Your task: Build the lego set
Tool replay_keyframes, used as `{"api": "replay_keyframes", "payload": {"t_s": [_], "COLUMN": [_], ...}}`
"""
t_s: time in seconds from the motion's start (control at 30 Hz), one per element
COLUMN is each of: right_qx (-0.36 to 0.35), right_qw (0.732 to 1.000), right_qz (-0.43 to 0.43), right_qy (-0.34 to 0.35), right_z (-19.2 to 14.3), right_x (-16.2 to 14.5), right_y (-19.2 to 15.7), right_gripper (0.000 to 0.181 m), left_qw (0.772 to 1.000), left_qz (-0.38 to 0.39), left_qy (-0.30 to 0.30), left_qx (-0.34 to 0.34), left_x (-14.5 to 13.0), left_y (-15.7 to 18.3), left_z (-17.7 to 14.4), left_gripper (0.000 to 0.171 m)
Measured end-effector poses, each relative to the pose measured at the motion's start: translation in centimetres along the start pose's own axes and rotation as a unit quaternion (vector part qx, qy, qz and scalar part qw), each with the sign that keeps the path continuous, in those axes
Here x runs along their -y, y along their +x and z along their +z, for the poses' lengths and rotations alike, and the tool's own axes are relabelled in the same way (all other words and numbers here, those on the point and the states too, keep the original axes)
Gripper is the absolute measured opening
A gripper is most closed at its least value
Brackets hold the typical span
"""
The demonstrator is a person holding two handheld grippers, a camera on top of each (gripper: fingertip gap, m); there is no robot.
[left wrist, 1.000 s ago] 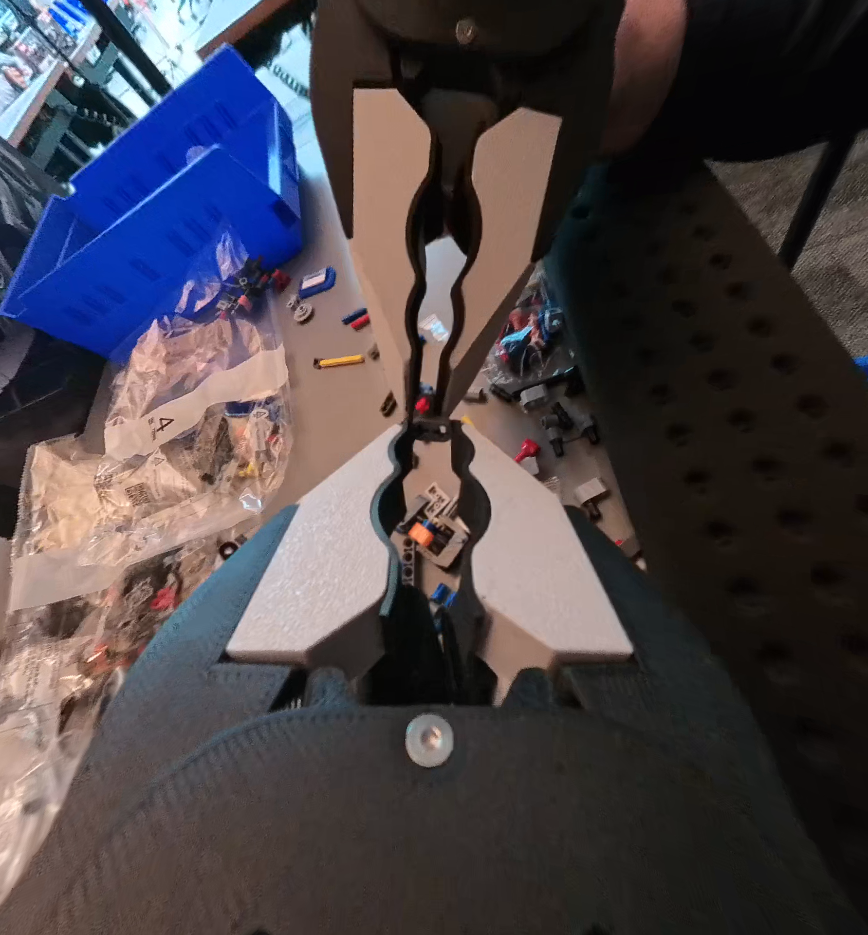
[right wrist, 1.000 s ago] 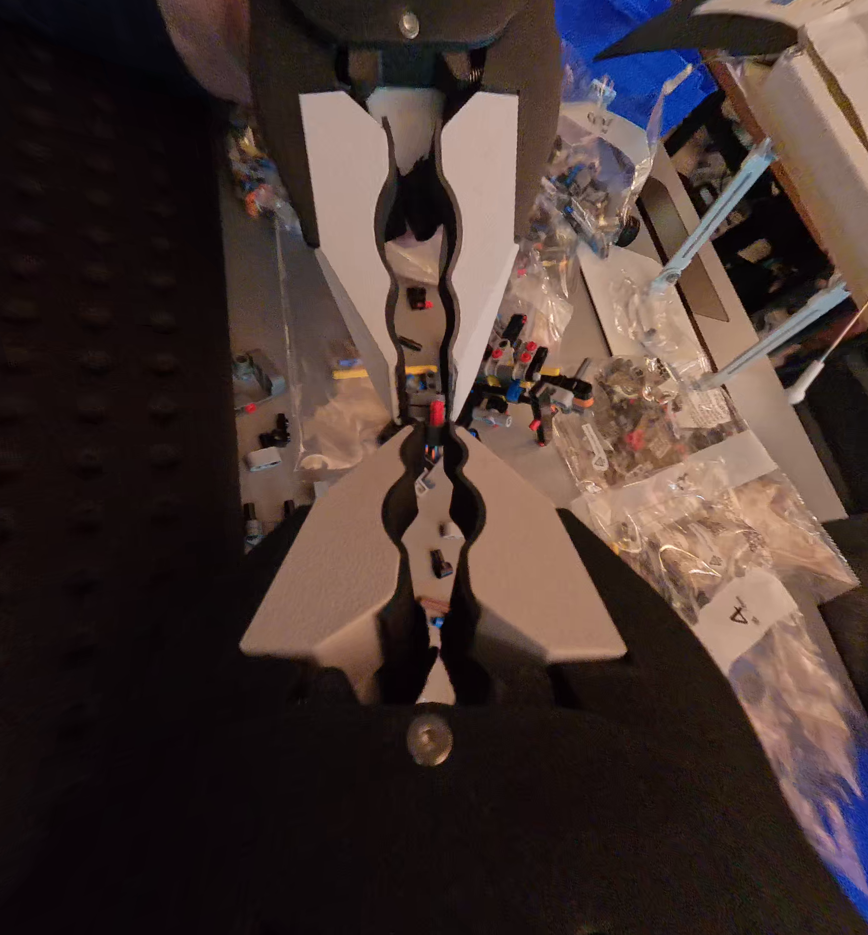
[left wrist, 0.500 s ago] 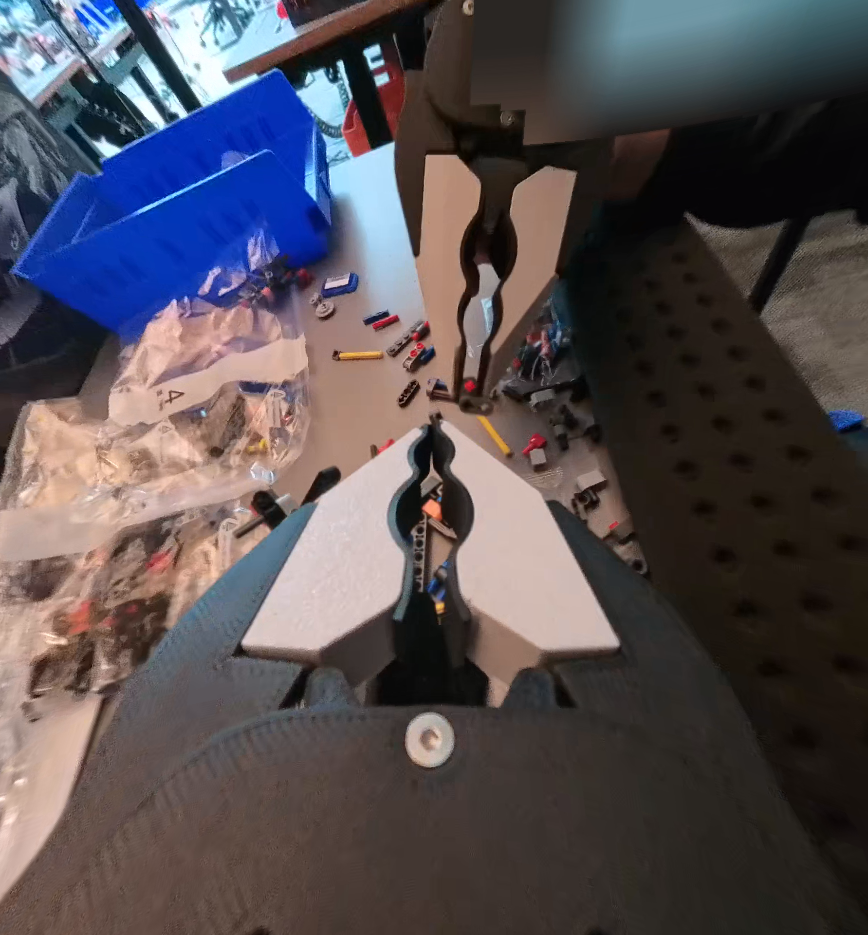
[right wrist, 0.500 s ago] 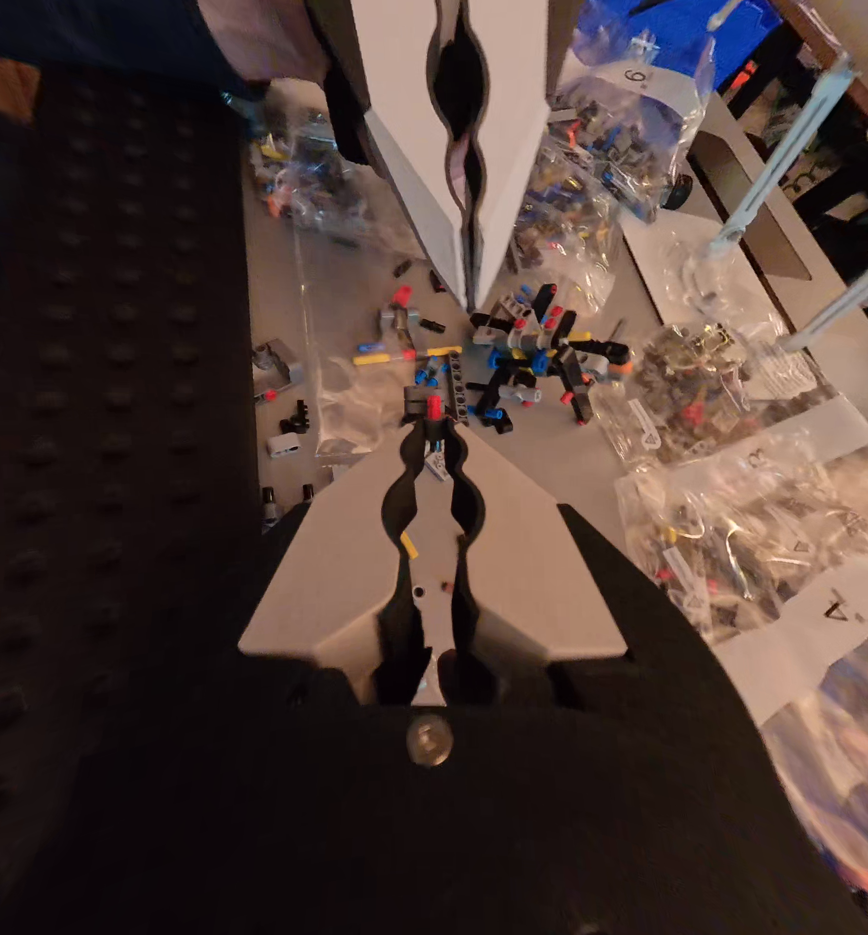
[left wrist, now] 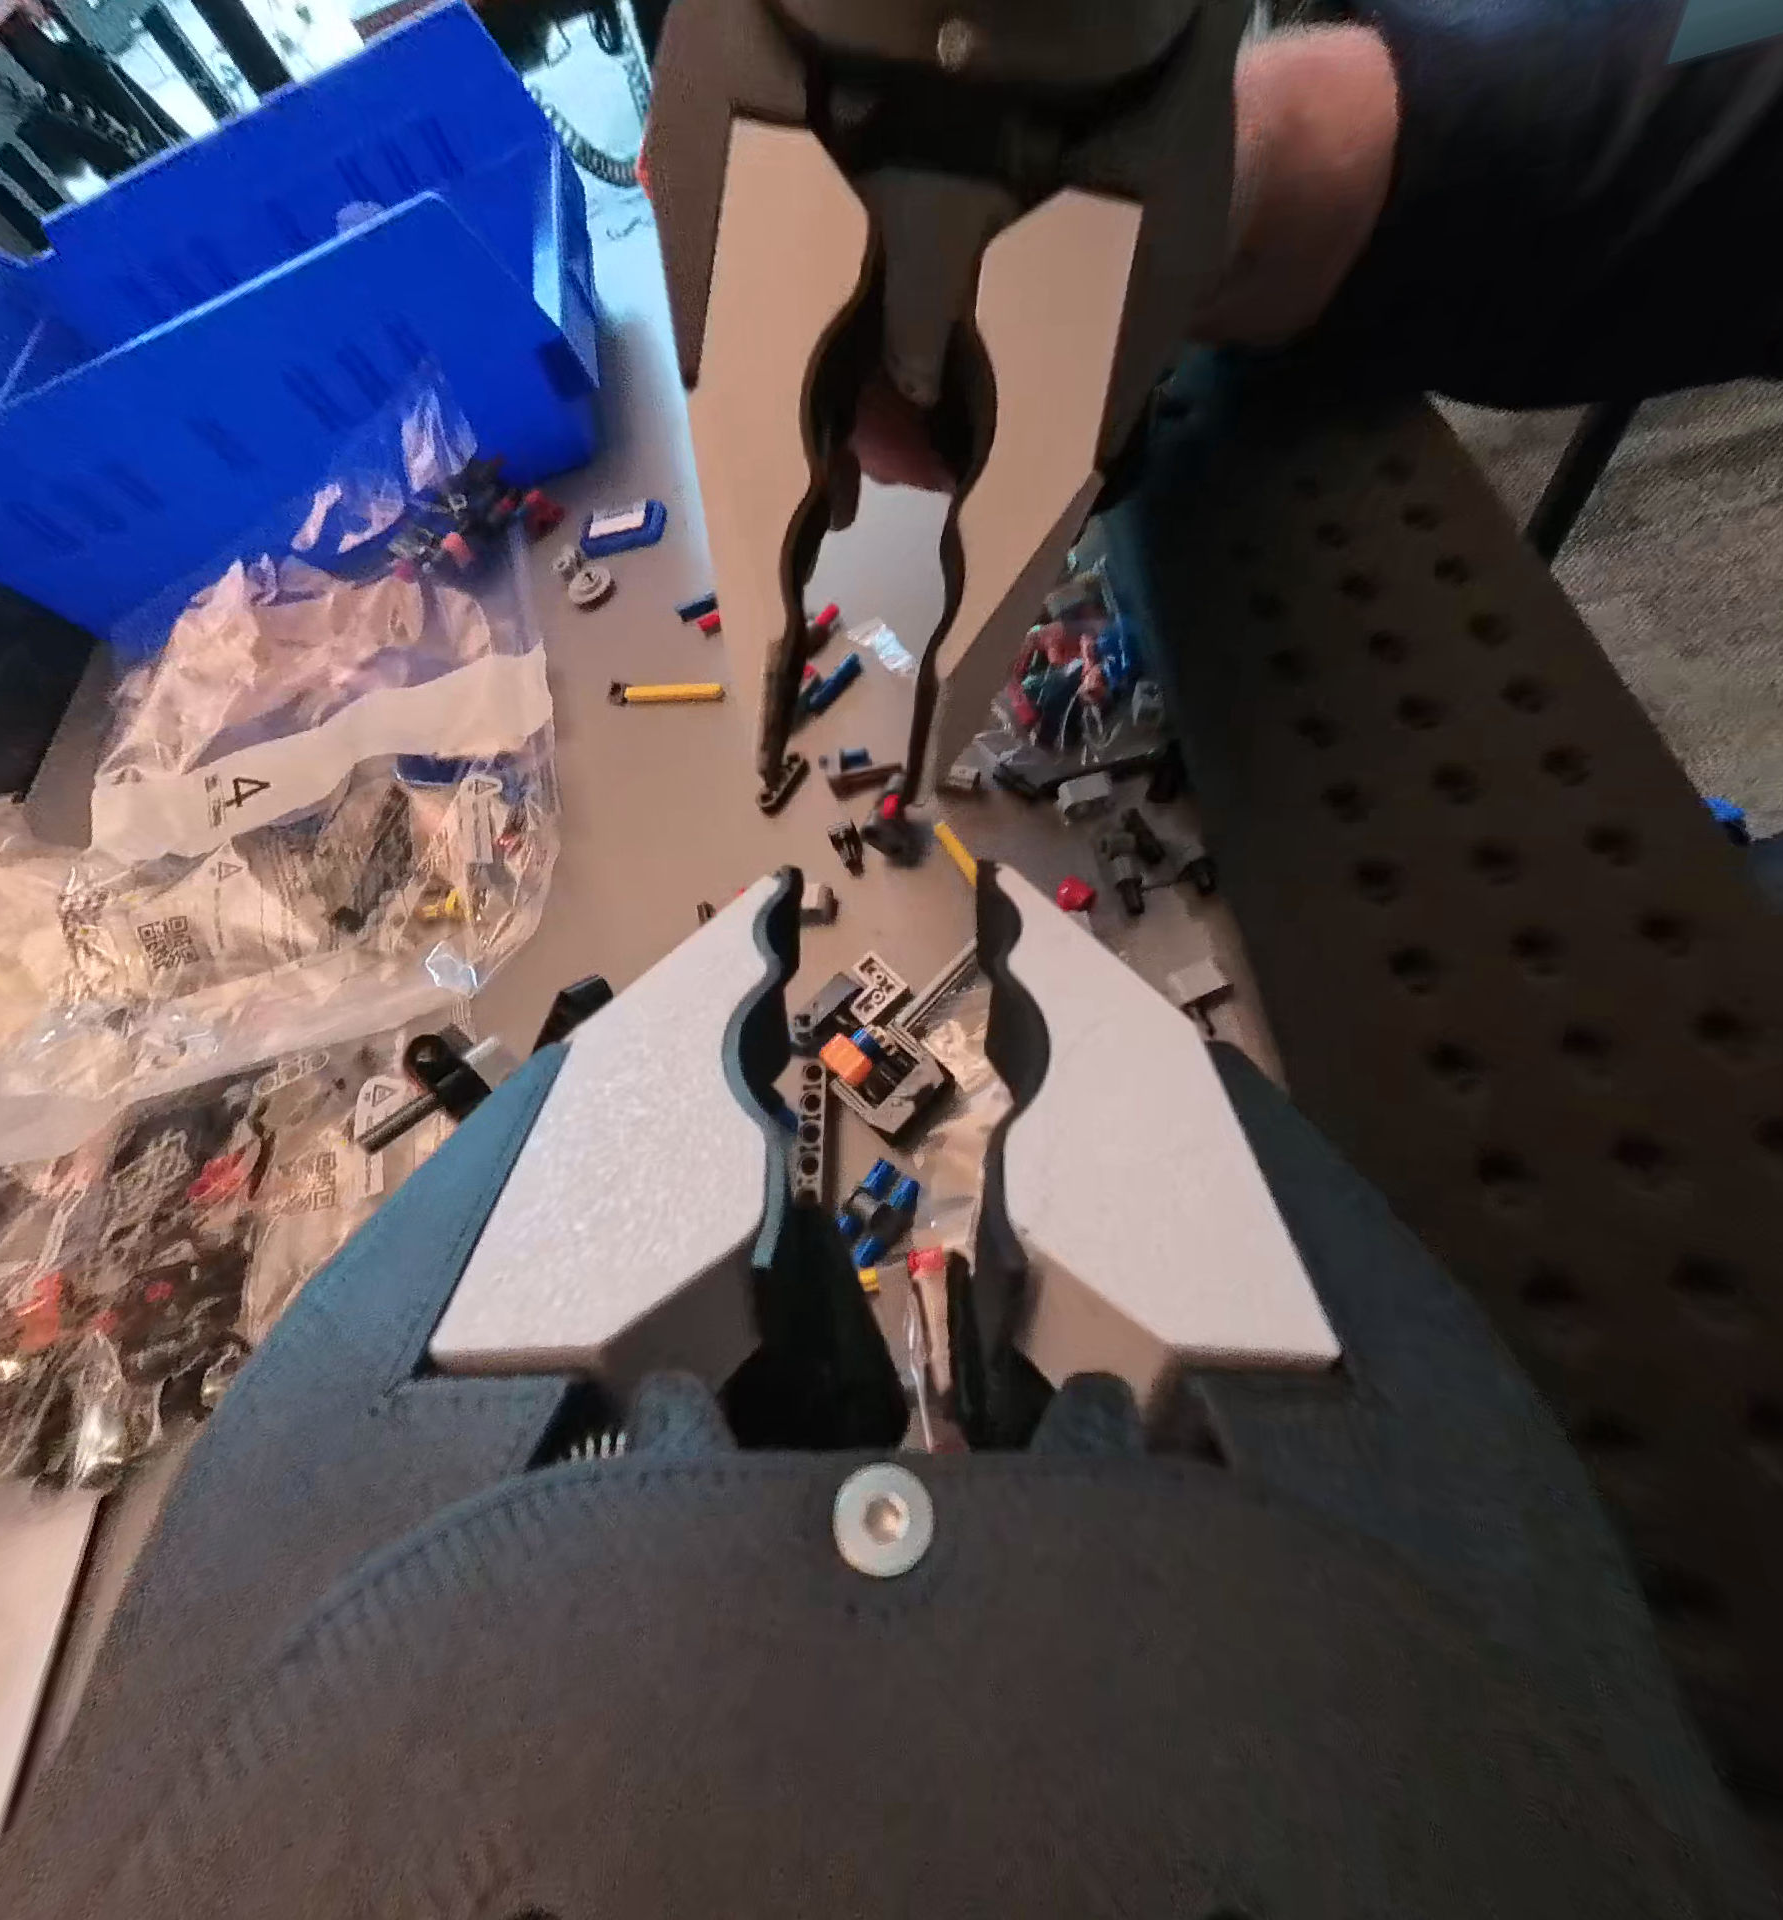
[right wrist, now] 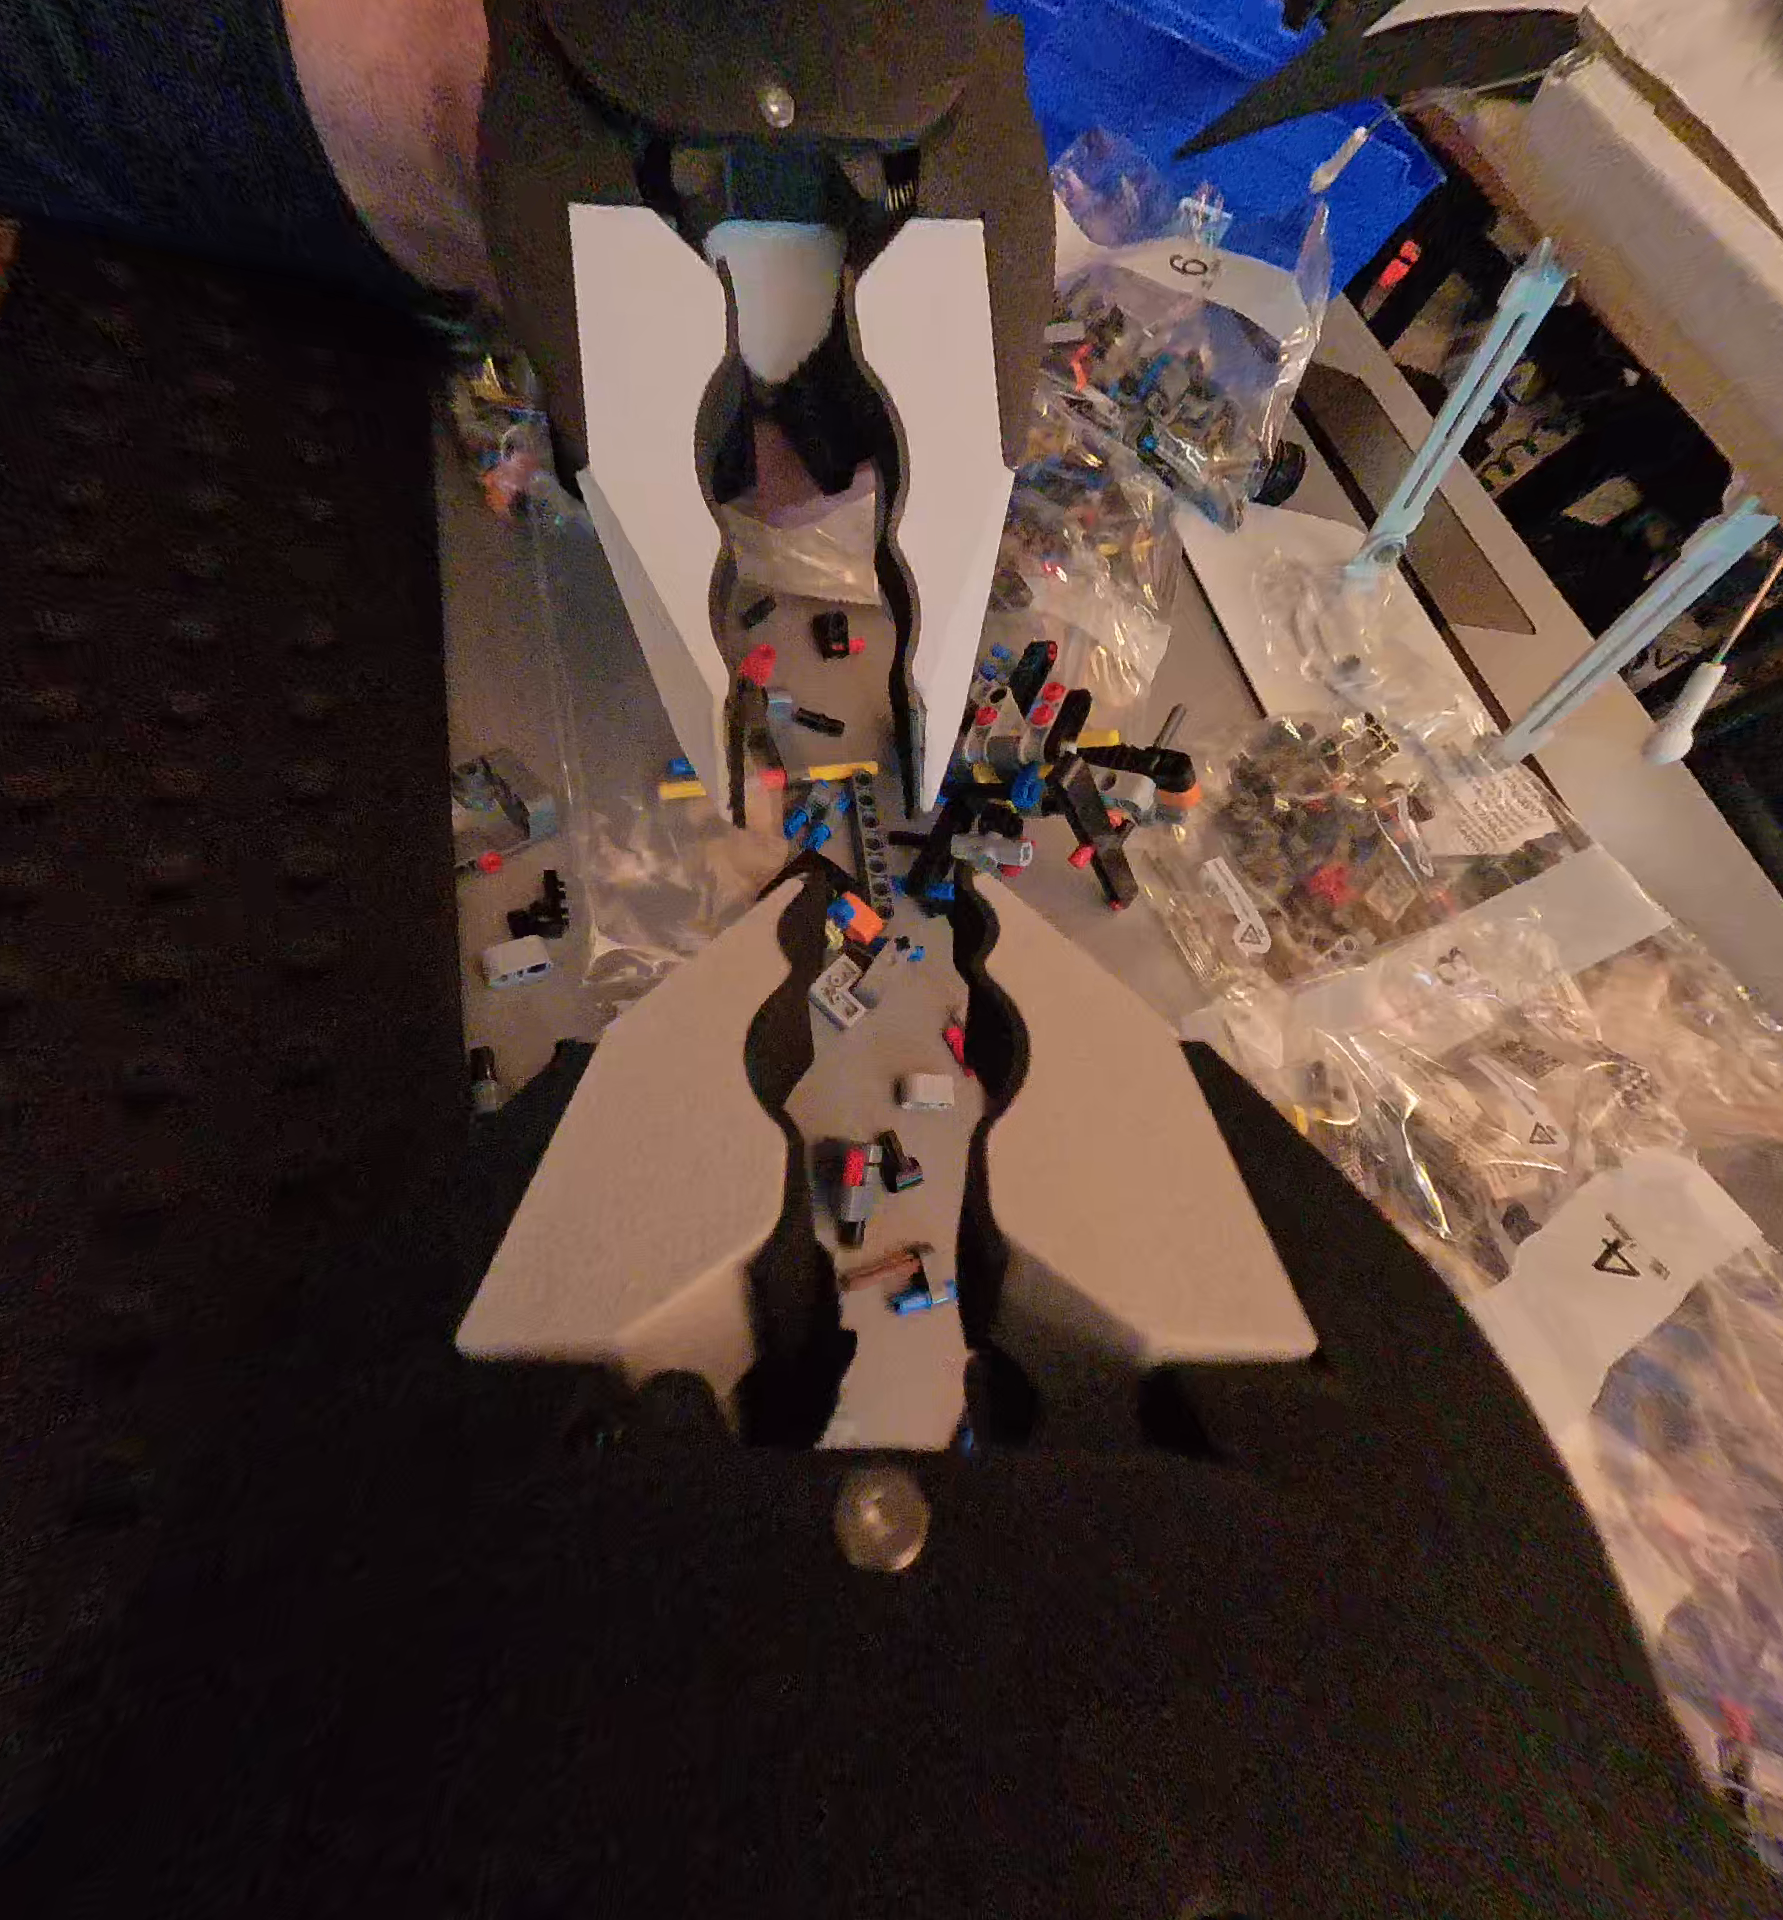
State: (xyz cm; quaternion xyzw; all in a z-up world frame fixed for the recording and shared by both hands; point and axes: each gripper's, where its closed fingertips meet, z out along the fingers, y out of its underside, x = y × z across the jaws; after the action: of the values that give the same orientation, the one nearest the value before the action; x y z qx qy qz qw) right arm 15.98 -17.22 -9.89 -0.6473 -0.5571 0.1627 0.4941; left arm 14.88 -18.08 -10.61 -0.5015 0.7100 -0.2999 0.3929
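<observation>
My left gripper (left wrist: pixel 885 875) is open and empty above the grey table (left wrist: pixel 638 790). Between its fingers I see a small grey piece with an orange part (left wrist: pixel 847 1055), a dark holed beam (left wrist: pixel 812 1132) and blue pins (left wrist: pixel 876 1210) on the table. My right gripper (right wrist: pixel 882 891) is open and empty. It faces the left one tip to tip and shows in the left wrist view (left wrist: pixel 845 790). A small dark piece with a red pin (left wrist: pixel 892 819) sits by its fingertip. A partly built black, grey and blue model (right wrist: pixel 1053 790) lies to the right of both grippers.
Numbered clear bags of parts (left wrist: pixel 326 748) (right wrist: pixel 1635 1257) cover one side of the table. A blue bin (left wrist: pixel 243 343) stands behind them. A dark perforated surface (left wrist: pixel 1489 935) borders the other side. Loose parts and a yellow axle (left wrist: pixel 674 693) are scattered around. A white box (right wrist: pixel 1697 156) is behind. My two grippers' fingertips are within a few centimetres of each other. The yellow axle (left wrist: pixel 674 693) is about 15 cm from both grippers' fingertips.
Both grippers were shut and are now open. The right one held the dark piece with the red pin at its tip and has let it go. The grippers drew apart, then came close again.
</observation>
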Motion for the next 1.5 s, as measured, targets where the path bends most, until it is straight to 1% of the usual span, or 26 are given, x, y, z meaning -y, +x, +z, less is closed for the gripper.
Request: {"api": "replay_keyframes", "payload": {"t_s": [0.07, 0.2, 0.23, 0.3, 0.33, 0.37, 0.4, 0.43, 0.5, 0.53, 0.57, 0.63, 0.7, 0.8, 0.87, 0.9, 0.93, 1.0, 1.07, 1.1, 1.13, 1.17, 1.27, 1.33, 1.4, 1.5], "right_qx": [0.006, -0.003, -0.007, -0.037, -0.027, -0.024, -0.035, -0.045, -0.025, -0.003, 0.018, 0.045, 0.079, 0.105, 0.1, 0.1, 0.097, 0.083, 0.071, 0.052, 0.02, 0.012, -0.009, 0.005, 0.051, 0.121], "right_qw": [1.0, 0.997, 0.997, 0.995, 0.994, 0.994, 0.994, 0.993, 0.992, 0.991, 0.989, 0.981, 0.974, 0.958, 0.95, 0.953, 0.953, 0.953, 0.953, 0.953, 0.953, 0.953, 0.959, 0.964, 0.971, 0.972], "right_qz": [0.022, 0.074, 0.082, 0.093, 0.102, 0.106, 0.101, 0.104, 0.119, 0.123, 0.128, 0.157, 0.167, 0.163, 0.143, 0.146, 0.143, 0.132, 0.143, 0.141, 0.128, 0.121, 0.129, 0.124, 0.112, 0.097], "right_qy": [0.005, 0.019, 0.016, 0.006, 0.003, -0.001, -0.011, -0.024, -0.043, -0.052, -0.067, -0.103, -0.133, -0.211, -0.26, -0.245, -0.25, -0.26, -0.256, -0.263, -0.275, -0.279, -0.251, -0.234, -0.203, -0.179], "right_z": [-0.4, -1.7, -2.0, -2.1, -2.2, -2.3, -2.5, -2.8, -3.3, -3.7, -4.2, -5.2, -6.1, -6.5, -6.3, -5.9, -5.9, -5.7, -5.3, -5.3, -5.3, -5.3, -5.5, -5.8, -5.2, -3.1], "right_x": [-0.1, -0.8, -1.1, -1.8, -2.0, -2.1, -2.5, -3.0, -3.8, -4.0, -4.5, -5.8, -6.7, -8.9, -10.8, -10.4, -10.6, -11.2, -11.4, -11.7, -12.1, -12.2, -10.9, -9.2, -6.9, -4.6], "right_y": [0.3, 2.1, 2.4, 3.4, 3.3, 3.2, 3.5, 3.9, 3.5, 2.8, 2.0, 0.8, -1.1, -3.8, -4.5, -4.5, -4.5, -3.8, -2.9, -1.9, -0.7, -0.1, 1.2, 0.6, -1.5, -4.9], "right_gripper": [0.021, 0.029, 0.028, 0.032, 0.023, 0.009, 0.0, 0.0, 0.0, 0.0, 0.002, 0.035, 0.037, 0.04, 0.041, 0.037, 0.032, 0.015, 0.014, 0.015, 0.019, 0.023, 0.031, 0.033, 0.032, 0.033], "left_qw": [1.0, 1.0, 1.0, 1.0, 0.999, 0.999, 0.999, 0.999, 0.999, 0.999, 0.999, 0.999, 0.998, 0.997, 0.997, 0.997, 0.997, 0.996, 0.996, 0.995, 0.995, 0.996, 0.995, 0.996, 0.997, 0.996], "left_qz": [-0.005, -0.008, -0.005, 0.0, 0.0, 0.002, 0.006, 0.008, 0.008, 0.013, 0.015, 0.016, 0.023, 0.027, 0.028, 0.028, 0.028, 0.027, 0.031, 0.032, 0.032, 0.031, 0.031, 0.023, 0.018, 0.024], "left_qy": [0.001, -0.004, -0.009, -0.016, -0.023, -0.031, -0.034, -0.033, -0.039, -0.046, -0.05, -0.05, -0.062, -0.071, -0.076, -0.077, -0.078, -0.081, -0.088, -0.091, -0.09, -0.09, -0.092, -0.085, -0.077, -0.081], "left_qx": [0.005, 0.016, 0.018, 0.023, 0.024, 0.025, 0.026, 0.023, 0.018, 0.02, 0.016, 0.009, 0.009, 0.001, -0.003, -0.002, -0.002, -0.004, -0.003, -0.002, -0.002, -0.002, 0.001, -0.004, -0.006, -0.017], "left_x": [-0.1, -0.4, -0.5, -0.9, -1.2, -1.5, -1.6, -1.5, -1.7, -1.9, -2.0, -1.9, -2.1, -2.4, -2.6, -2.7, -2.8, -2.8, -3.0, -3.1, -3.1, -3.0, -3.2, -3.0, -2.7, -2.8], "left_y": [-0.4, -0.7, -0.8, -0.9, -1.0, -1.0, -0.9, -0.8, -0.5, -0.5, -0.3, -0.1, 0.0, 0.4, 0.5, 0.5, 0.5, 0.6, 0.6, 0.6, 0.5, 0.5, 0.4, 0.5, 0.4, 1.0], "left_z": [-0.3, -0.4, -0.3, -0.2, -0.1, 0.1, 0.2, 0.3, 0.5, 0.6, 0.7, 0.9, 1.1, 1.4, 1.4, 1.4, 1.4, 1.4, 1.5, 1.5, 1.5, 1.5, 1.4, 1.3, 1.2, 1.4], "left_gripper": [0.034, 0.035, 0.037, 0.039, 0.041, 0.042, 0.042, 0.042, 0.044, 0.045, 0.045, 0.045, 0.045, 0.046, 0.046, 0.046, 0.046, 0.046, 0.045, 0.045, 0.045, 0.045, 0.045, 0.045, 0.045, 0.045]}}
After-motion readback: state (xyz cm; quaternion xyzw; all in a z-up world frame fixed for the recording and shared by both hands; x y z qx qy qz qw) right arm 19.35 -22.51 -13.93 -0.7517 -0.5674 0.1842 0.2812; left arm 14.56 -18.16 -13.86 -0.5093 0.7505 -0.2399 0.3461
